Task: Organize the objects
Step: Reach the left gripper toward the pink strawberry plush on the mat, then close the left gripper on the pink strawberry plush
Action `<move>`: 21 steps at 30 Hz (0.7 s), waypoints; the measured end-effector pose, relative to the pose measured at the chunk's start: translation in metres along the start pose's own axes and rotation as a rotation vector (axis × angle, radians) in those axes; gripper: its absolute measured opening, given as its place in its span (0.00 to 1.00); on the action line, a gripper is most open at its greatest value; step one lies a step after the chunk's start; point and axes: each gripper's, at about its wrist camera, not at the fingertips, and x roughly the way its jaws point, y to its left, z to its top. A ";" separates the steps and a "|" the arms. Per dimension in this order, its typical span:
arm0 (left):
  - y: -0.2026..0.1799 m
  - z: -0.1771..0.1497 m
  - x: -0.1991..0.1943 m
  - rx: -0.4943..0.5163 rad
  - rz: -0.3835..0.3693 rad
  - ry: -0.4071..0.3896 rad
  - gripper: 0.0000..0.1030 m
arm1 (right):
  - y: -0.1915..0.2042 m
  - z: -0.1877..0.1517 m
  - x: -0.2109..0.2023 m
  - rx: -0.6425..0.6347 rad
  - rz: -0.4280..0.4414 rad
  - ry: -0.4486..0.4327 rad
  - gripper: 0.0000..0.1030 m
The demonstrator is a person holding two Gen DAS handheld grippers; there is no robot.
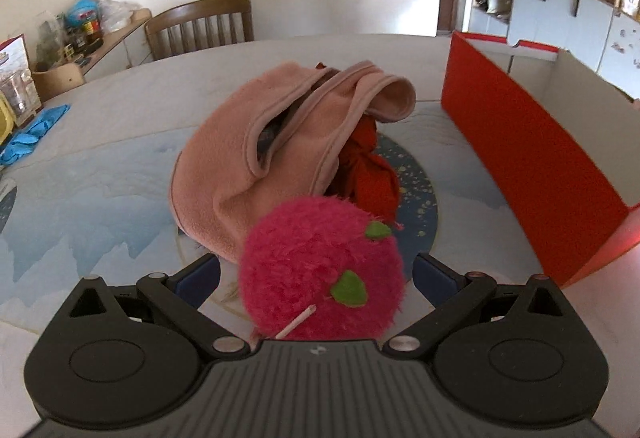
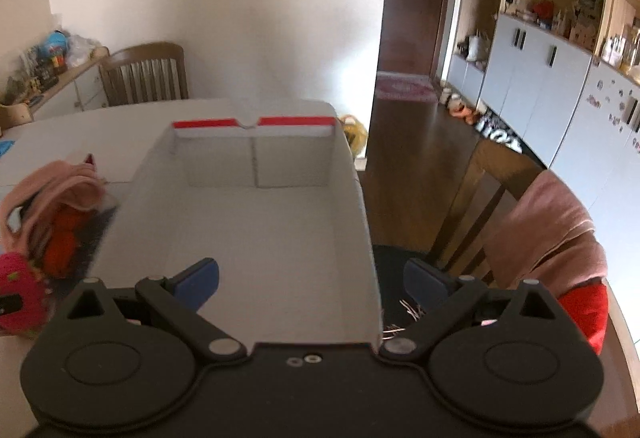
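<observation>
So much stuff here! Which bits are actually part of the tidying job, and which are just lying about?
Part of the job: pink plush ball between the open left tool; pink fleece garment; red cloth; red box.

Lying about: blue gloves; chair; sideboard clutter.

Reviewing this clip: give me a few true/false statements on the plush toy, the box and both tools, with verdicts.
1. The pink plush ball sits between the open fingers of the left tool. True.
2. The right tool is clamped on the box wall. False: it is open, gripping nothing.
3. The red box already holds the pink cloth. False: its inside looks bare; the pink cloth lies on the table.
4. A red fabric lies against the pink cloth. True.
</observation>
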 end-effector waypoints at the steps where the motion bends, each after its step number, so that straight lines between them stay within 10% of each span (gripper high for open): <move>1: -0.003 0.000 0.002 -0.002 0.009 0.004 1.00 | -0.004 0.002 0.006 0.001 -0.002 0.014 0.88; 21: -0.024 0.001 0.015 -0.014 0.104 0.011 0.96 | -0.036 0.003 0.058 0.008 0.084 0.201 0.19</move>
